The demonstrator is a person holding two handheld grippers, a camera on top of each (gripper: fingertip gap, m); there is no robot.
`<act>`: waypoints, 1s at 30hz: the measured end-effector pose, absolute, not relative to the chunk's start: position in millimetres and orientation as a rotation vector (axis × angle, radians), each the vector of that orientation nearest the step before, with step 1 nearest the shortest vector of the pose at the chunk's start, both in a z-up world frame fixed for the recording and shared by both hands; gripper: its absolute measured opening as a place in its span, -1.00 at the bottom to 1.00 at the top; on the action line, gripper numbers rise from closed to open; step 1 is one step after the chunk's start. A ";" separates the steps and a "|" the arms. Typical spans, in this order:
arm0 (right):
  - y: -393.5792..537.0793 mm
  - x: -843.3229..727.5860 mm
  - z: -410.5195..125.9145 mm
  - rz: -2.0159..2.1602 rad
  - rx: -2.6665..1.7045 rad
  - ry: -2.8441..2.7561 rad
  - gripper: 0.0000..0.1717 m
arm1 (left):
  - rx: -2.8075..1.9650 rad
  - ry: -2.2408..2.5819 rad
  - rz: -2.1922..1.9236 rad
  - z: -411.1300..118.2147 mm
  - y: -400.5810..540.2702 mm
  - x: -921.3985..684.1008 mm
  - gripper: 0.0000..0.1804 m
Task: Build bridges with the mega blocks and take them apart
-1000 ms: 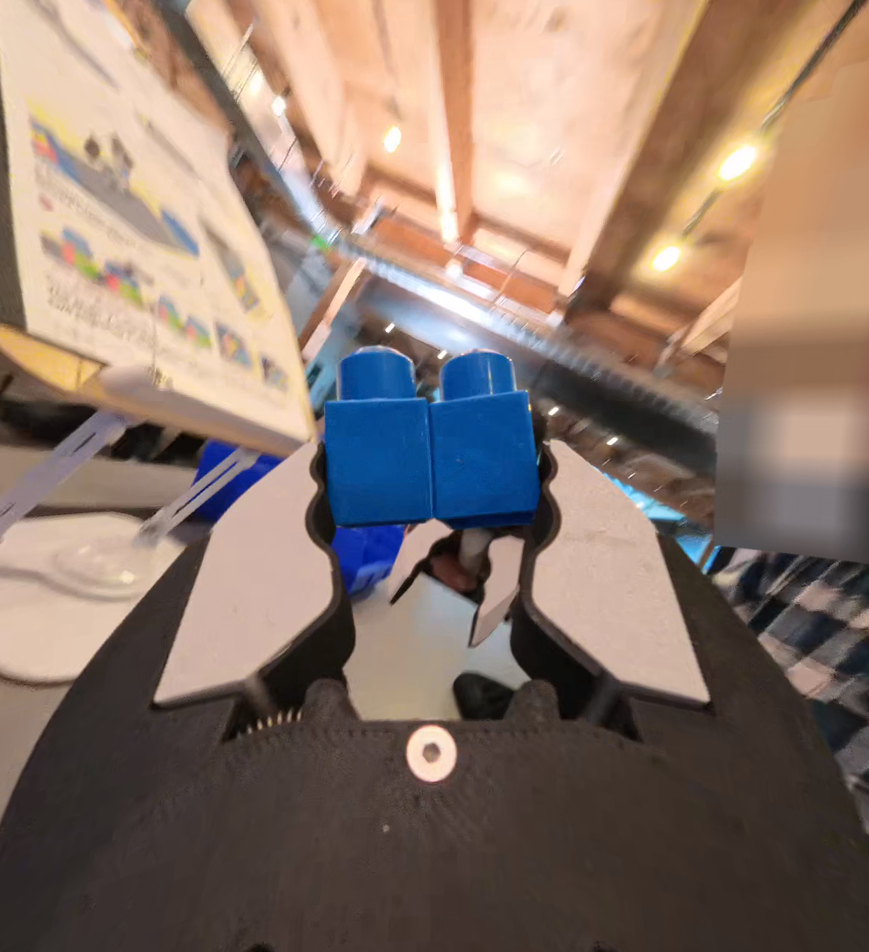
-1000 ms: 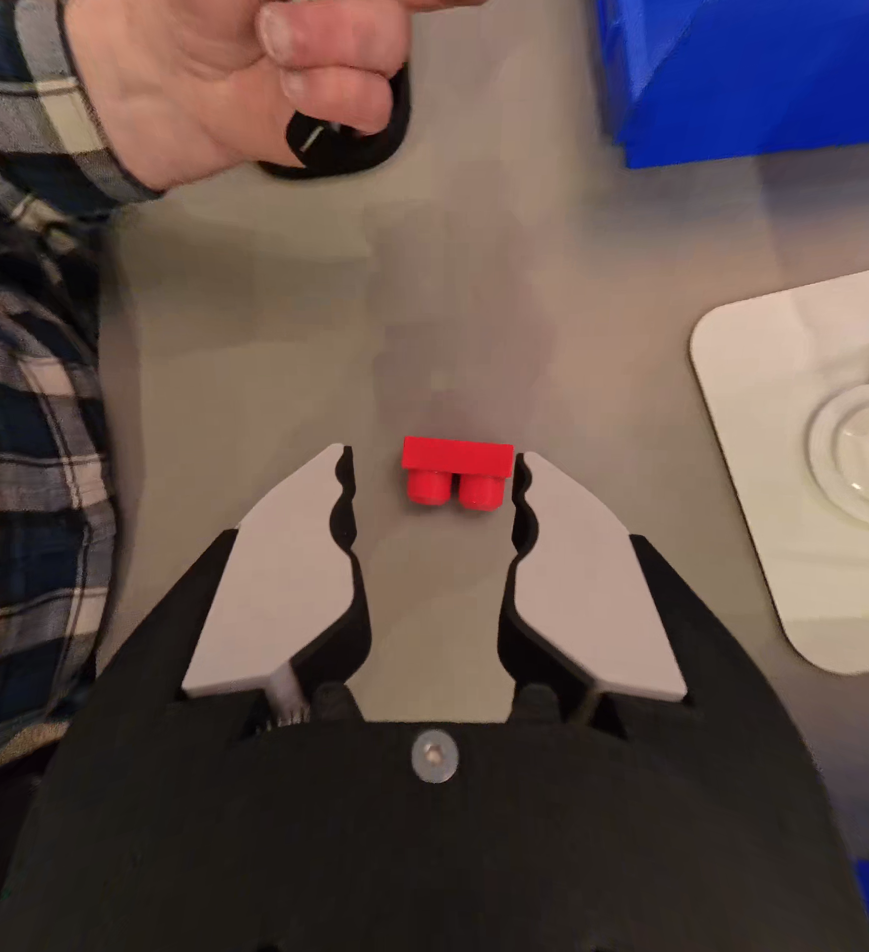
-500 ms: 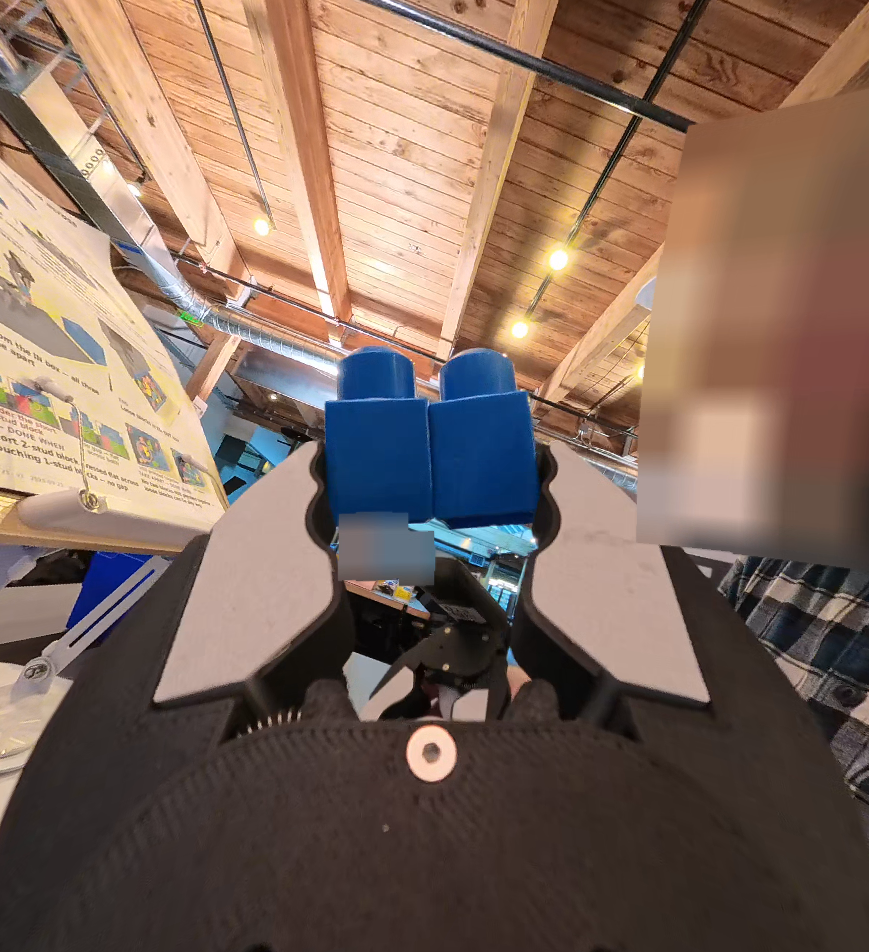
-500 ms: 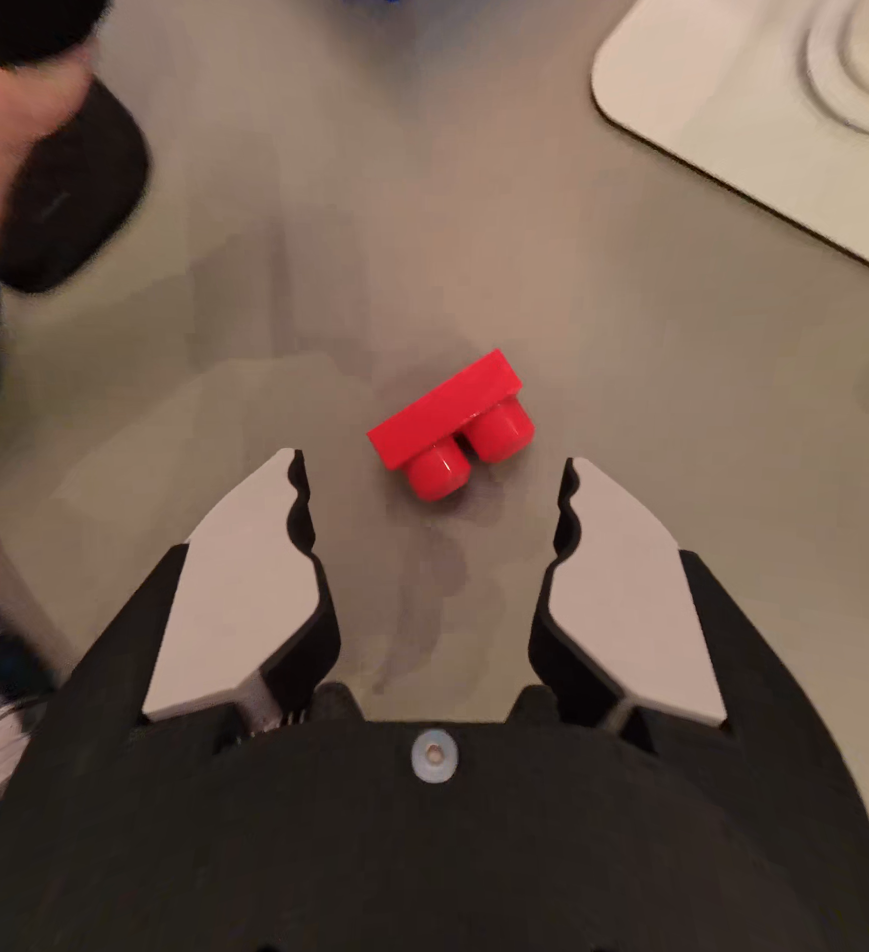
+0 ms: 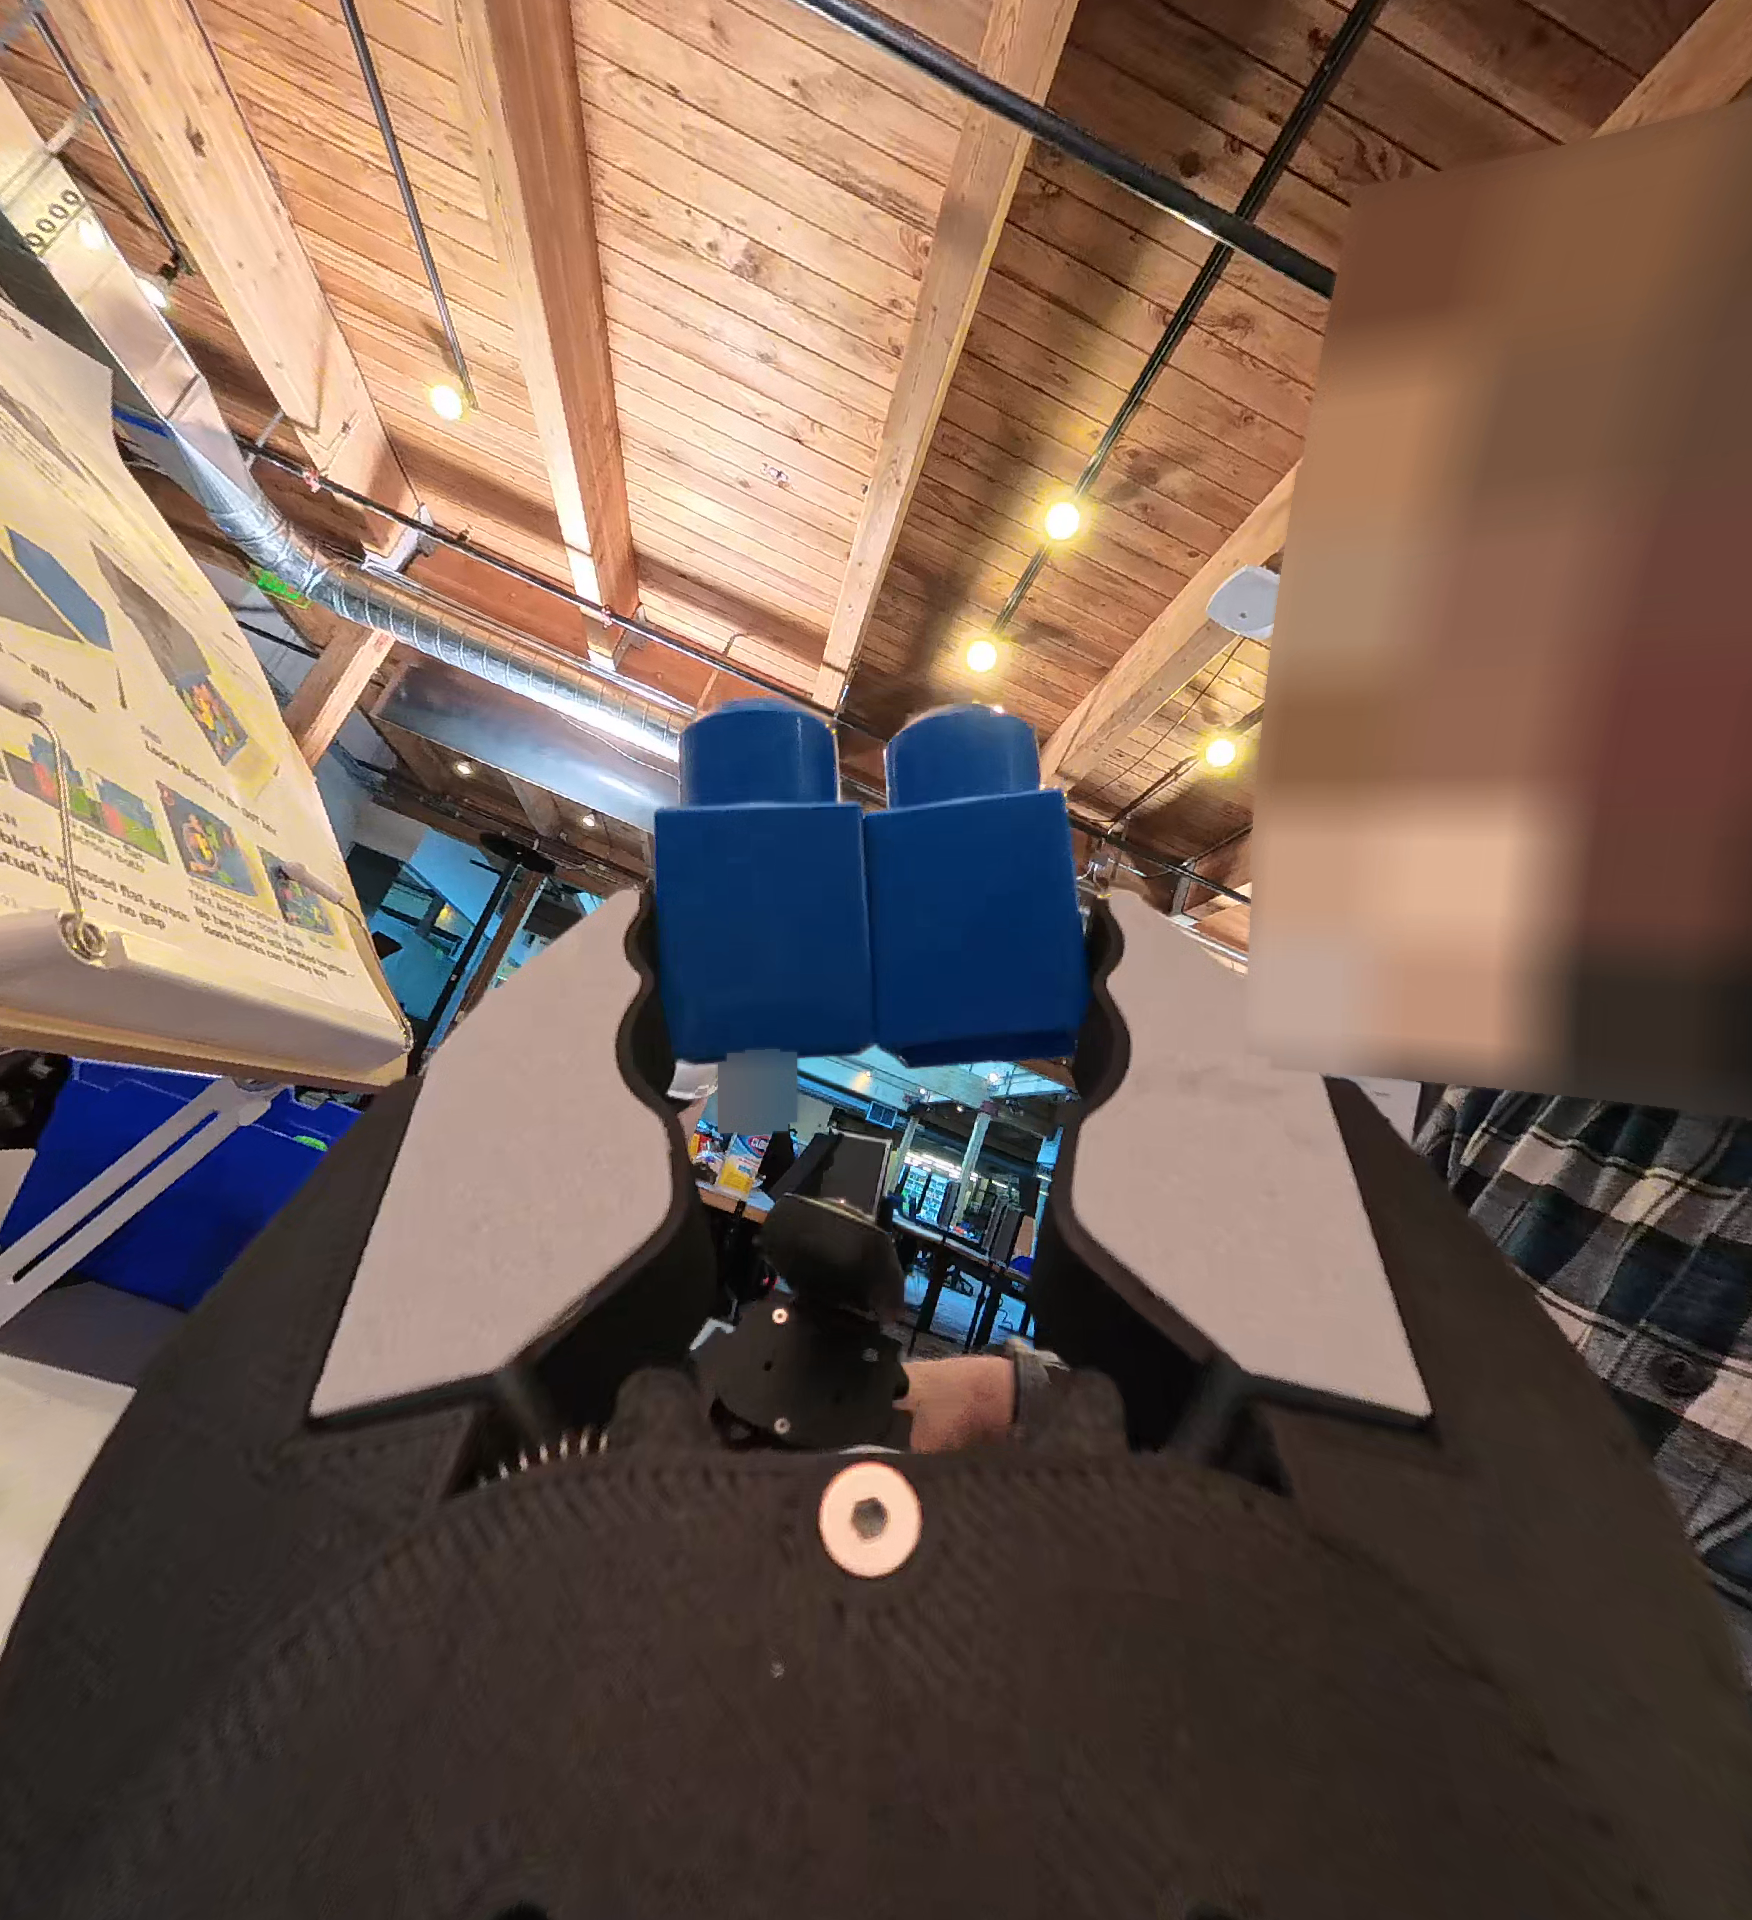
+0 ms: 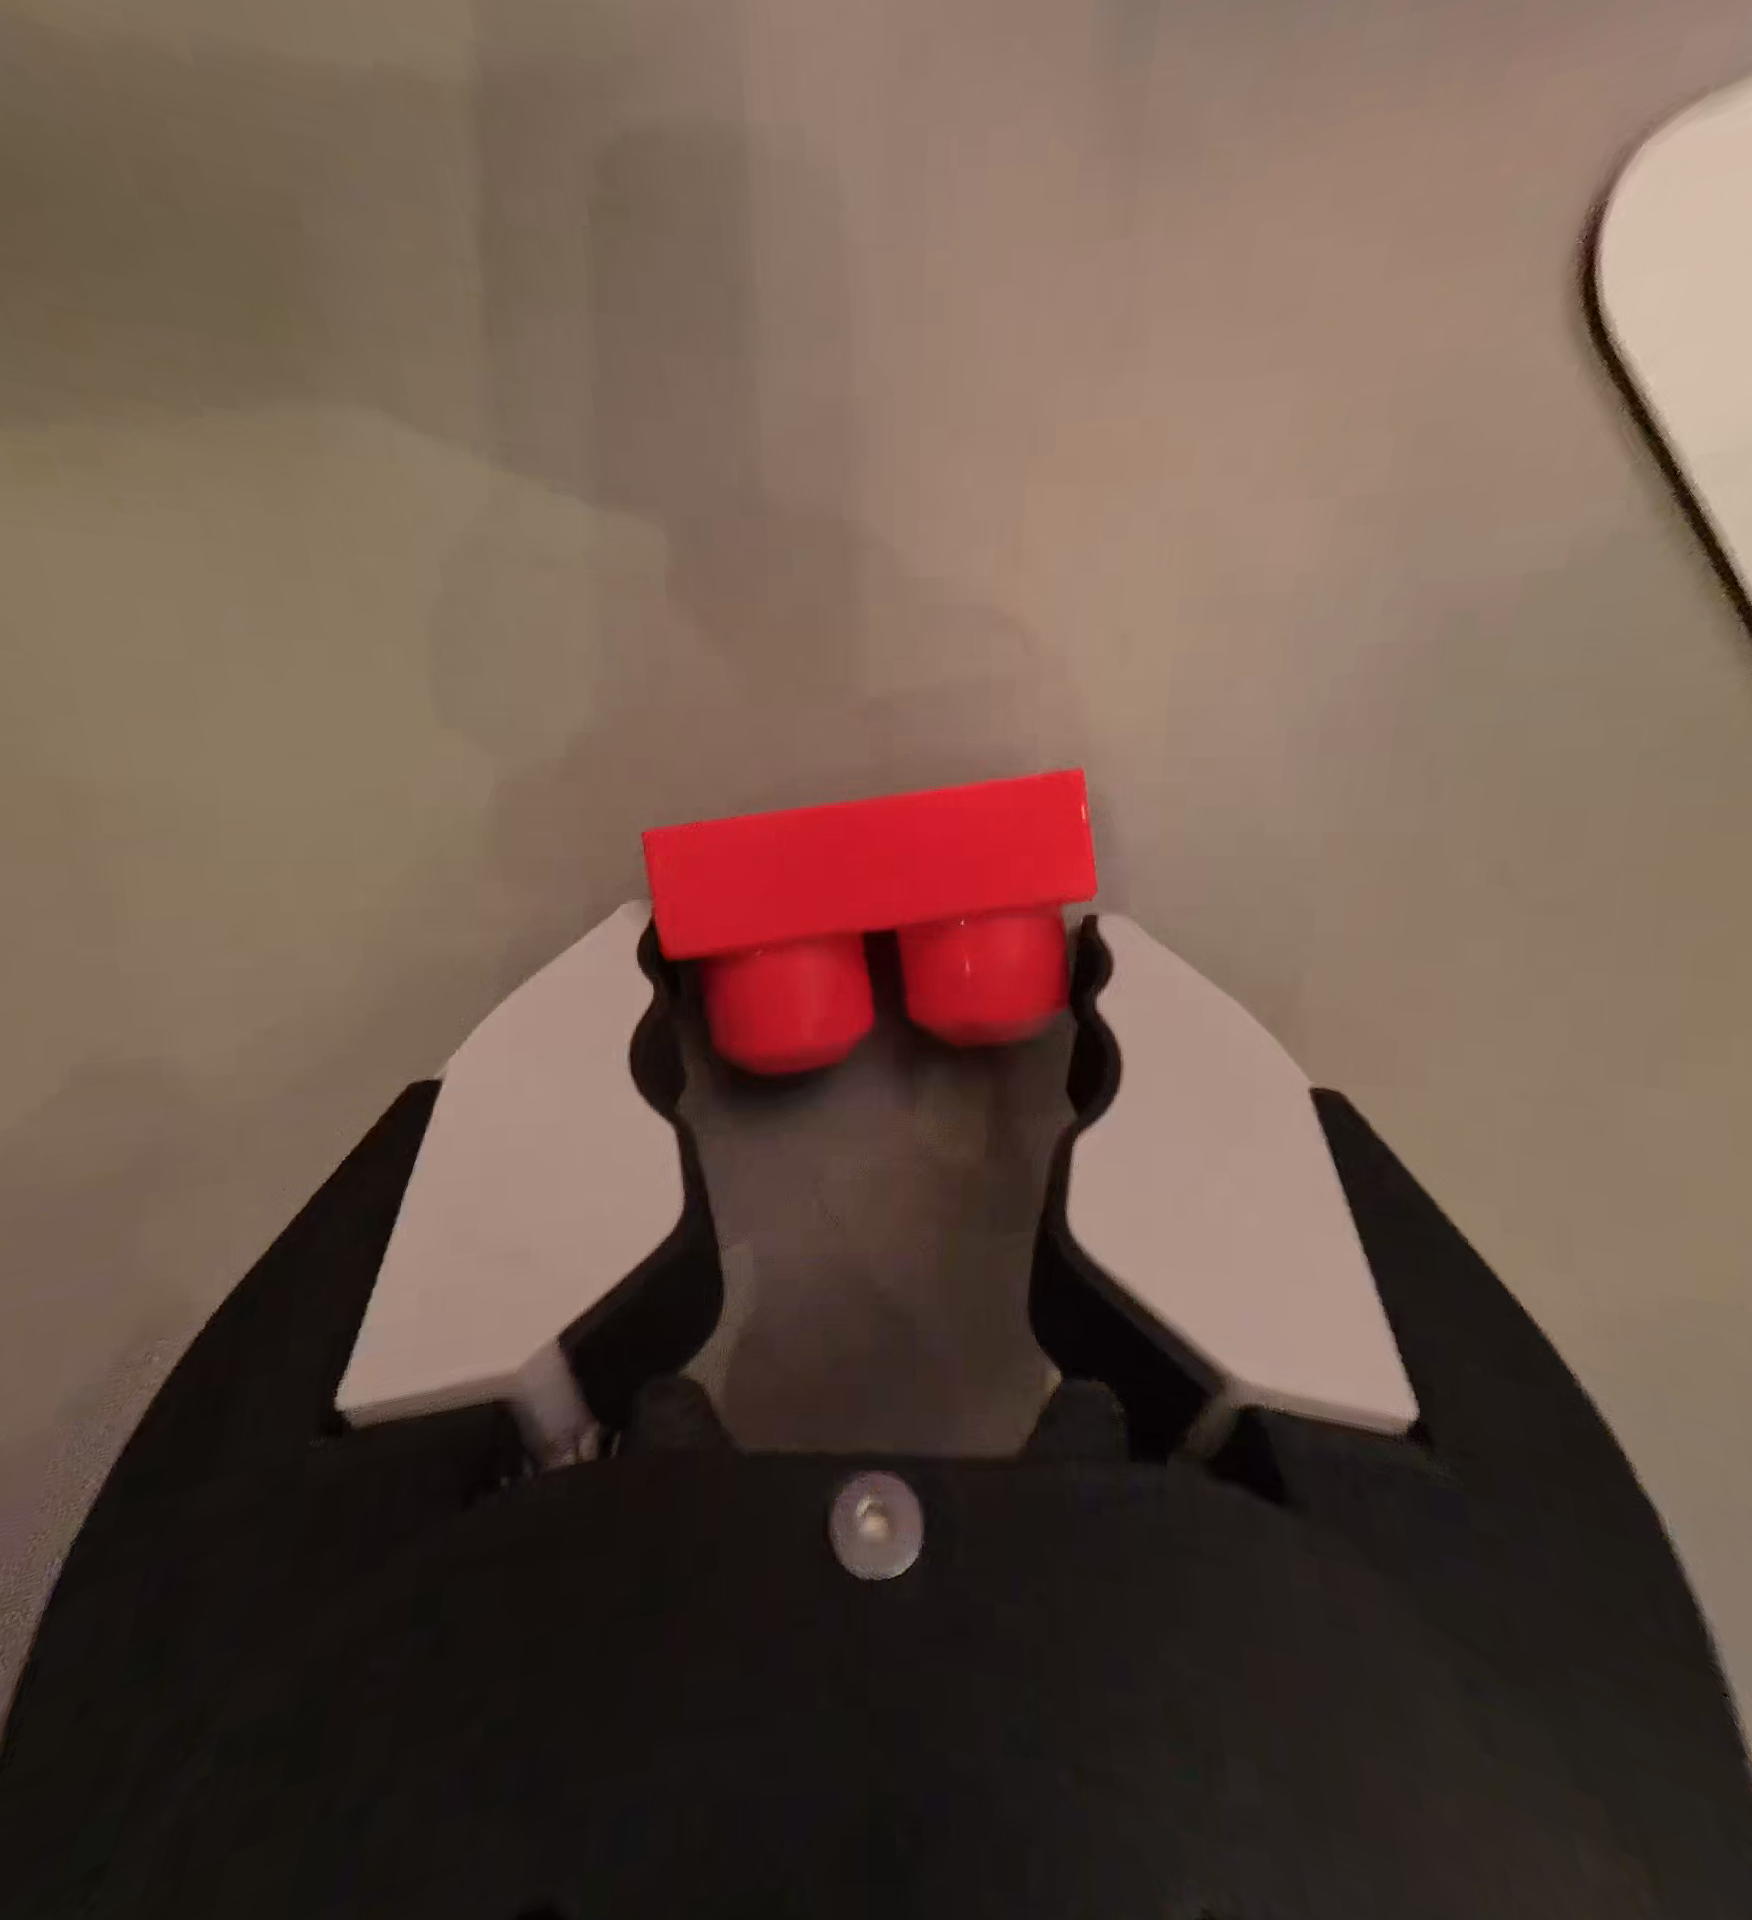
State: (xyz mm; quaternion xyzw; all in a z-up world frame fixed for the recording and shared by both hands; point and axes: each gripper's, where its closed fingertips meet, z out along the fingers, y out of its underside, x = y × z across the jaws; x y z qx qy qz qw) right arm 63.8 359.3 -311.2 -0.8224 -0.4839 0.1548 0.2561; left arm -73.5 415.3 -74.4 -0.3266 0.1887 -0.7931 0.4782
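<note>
between the fingers of the left hand-held gripper, tilted up toward a wooden ceiling, sit two blue blocks side by side, studs up, both pads pressed against their outer sides. an instruction sheet on a stand hangs to the left, a plaid sleeve to the right. the right hand-held gripper, partly open, hangs over the grey worktop; a red two-stud block lies on its side at its fingertips, whether gripped i cannot tell. a white mat lies off right.

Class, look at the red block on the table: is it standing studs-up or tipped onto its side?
Tipped on its side: the red block lies on the grey table with both studs pointing sideways, back toward the camera.
</note>
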 end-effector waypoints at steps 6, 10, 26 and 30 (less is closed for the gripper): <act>365.9 81.2 -293.3 0.229 -2.216 -1.590 -0.15 | -0.818 0.472 -1.921 -77.8 416.2 -73.2 -0.16; 371.9 126.8 -269.8 -0.454 -2.139 -2.149 -0.15 | -0.833 0.488 -1.914 -79.3 416.7 -69.6 -0.16; 352.0 103.2 -259.7 0.136 -2.622 -1.466 -0.17 | -0.856 0.543 -1.865 -80.4 414.1 -70.1 -0.16; 349.0 115.7 -269.8 0.288 -2.700 -0.995 -0.22 | -0.872 0.566 -1.836 -80.7 412.2 -65.5 -0.16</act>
